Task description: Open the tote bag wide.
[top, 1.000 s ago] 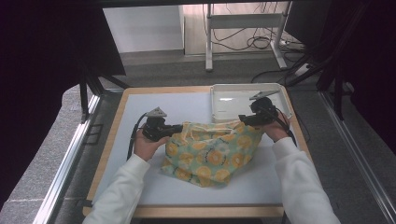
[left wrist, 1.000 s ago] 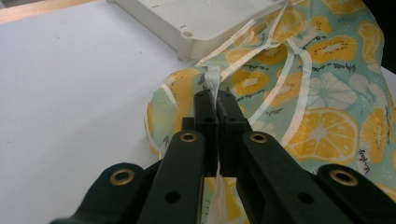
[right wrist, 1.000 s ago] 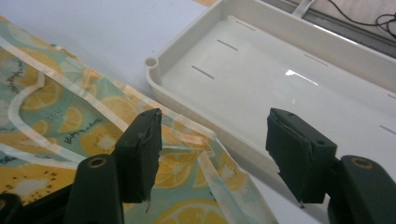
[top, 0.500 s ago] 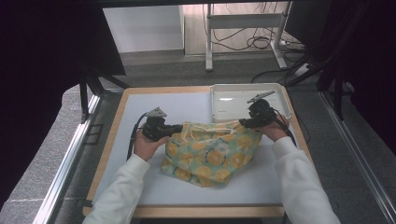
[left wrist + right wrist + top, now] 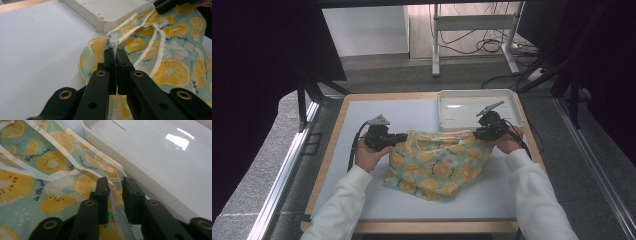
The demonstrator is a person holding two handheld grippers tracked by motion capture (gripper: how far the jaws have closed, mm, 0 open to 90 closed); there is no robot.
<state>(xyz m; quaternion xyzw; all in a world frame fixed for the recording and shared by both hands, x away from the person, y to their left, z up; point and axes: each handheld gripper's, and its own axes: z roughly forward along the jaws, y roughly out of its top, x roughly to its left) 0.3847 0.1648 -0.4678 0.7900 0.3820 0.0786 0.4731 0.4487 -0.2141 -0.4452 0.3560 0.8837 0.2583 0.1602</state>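
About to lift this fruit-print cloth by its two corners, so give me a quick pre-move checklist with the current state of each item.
1. Left gripper shut on the cloth edge: ok.
2. Right gripper clamped on the cloth: not ok; its jaws have just been closing, a gap shows, with the cloth edge between them.
3. White tray apart from cloth: not ok, they meet.
4. Cloth flat: not ok, bunched.
5. Cloth on the table mat: ok.

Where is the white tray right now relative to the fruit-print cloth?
In the high view the white tray sits at the table's far right, just beyond the fruit-print cloth; the cloth's far edge lies against the tray's near wall.
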